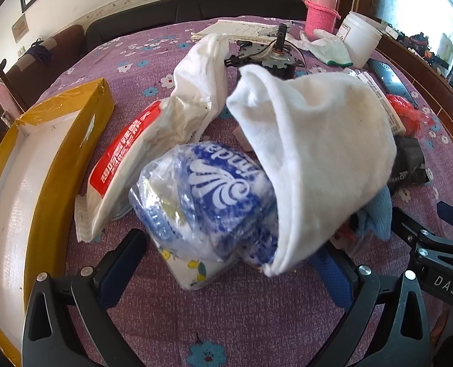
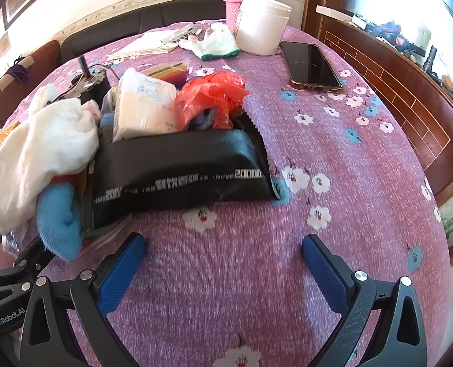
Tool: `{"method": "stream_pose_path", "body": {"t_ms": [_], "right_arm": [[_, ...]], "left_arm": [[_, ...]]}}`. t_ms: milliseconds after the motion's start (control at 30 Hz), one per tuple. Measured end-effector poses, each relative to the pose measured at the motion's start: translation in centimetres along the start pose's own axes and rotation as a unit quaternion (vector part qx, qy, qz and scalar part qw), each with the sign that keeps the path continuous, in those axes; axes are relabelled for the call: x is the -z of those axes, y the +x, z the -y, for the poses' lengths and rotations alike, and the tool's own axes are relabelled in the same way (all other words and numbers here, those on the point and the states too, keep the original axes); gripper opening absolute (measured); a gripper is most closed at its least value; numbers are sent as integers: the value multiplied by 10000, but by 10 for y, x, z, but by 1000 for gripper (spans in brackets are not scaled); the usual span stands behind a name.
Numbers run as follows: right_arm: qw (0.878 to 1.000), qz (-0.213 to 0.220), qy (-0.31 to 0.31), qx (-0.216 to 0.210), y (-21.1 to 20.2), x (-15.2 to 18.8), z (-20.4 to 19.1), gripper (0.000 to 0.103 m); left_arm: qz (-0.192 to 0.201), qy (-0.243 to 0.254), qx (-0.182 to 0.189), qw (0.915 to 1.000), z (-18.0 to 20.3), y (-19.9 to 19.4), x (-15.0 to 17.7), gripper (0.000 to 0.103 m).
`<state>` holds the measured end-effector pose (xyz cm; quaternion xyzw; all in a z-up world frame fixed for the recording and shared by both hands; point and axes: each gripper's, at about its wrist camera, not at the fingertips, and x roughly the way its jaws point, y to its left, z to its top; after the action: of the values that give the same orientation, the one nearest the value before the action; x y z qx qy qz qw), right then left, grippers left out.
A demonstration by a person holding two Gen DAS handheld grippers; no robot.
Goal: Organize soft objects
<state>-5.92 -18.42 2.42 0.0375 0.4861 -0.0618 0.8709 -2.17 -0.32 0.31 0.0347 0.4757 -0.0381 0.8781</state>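
— Left wrist view first: what sits closest to the left gripper [image 1: 229, 263]?

— Its blue pads are spread wide with nothing between them. Just ahead lies a crinkly blue-and-white plastic pack [image 1: 208, 202] resting on a small tissue packet with yellow flowers [image 1: 192, 270]. A white cloth [image 1: 315, 159] droops over the pack's right side.

— How would that cloth handle?

— Light and floppy, I'd judge. It will sag and drag whatever it covers, so pinch a bunched fold near its lower hem rather than a flat stretch. The plastic pack looks slippery and squashy; grip it across the middle.

— And beyond that?

— A red-and-white packet [image 1: 119, 165] leans beside the pile, a second white cloth [image 1: 202, 70] behind it. To the left stands a yellow box [image 1: 73, 116], open and near the pile, a likely place for the soft things.

— Right wrist view?

— The right gripper [image 2: 223, 260] is also released, hovering over bare purple tablecloth [image 2: 333, 140]. Ahead to the left, a blue cloth [image 2: 58, 220] pokes out under the white one. Behind lies a black pouch [image 2: 177, 168], then a white tissue pack [image 2: 144, 107] and a crumpled red bag [image 2: 211, 98].

— Farthest back?

— A phone [image 2: 312, 64], a white tub [image 2: 263, 24] and a glove [image 2: 217, 44], well apart from the pile.
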Motion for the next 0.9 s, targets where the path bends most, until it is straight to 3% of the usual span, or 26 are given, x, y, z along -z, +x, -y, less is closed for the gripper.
{"method": "stream_pose_path", "body": {"t_ms": [67,133,267,367,467,533,567,633,700,800,900], "right_arm": [[10000,10,-27,-27,-1,1,1,102],[10000,-6,-49,-31,-2,2,1,102],[9996,-152,-196,-150,-6,6,3,102],[9994,-215,-35,-274,-16,11,12,97],[9952,779,2,-600,-60,18,19,96],[9817,1678,-116,-896,-97,22,16,98],[9765,1835,-211,-1111,-106,21,12,102],[9777,1595,-482,-1276,-106,11,-4,102],[9764,1336,-747,-1524,-99,2,-27,99],[9744,1144,-971,-1677,-82,-11,-59,91],[9727,912,-1111,-1820,-61,-25,-89,86]], "left_arm": [[-43,45,40,10000,0,-2,1,103],[-25,109,367,9993,-2,-11,10,102],[593,18,795,9951,-22,-58,21,101],[994,123,834,9915,-44,-85,27,101],[1118,61,855,9900,-73,-97,31,101],[1125,-20,792,9905,-89,-100,35,101],[1126,-56,689,9912,-95,-101,37,101],[1117,-137,581,9919,-101,-103,38,101],[1132,-236,731,9906,-106,-105,38,99],[1168,-183,914,9888,-104,-108,38,85],[1203,-42,1033,9873,-97,-110,37,83]]}}
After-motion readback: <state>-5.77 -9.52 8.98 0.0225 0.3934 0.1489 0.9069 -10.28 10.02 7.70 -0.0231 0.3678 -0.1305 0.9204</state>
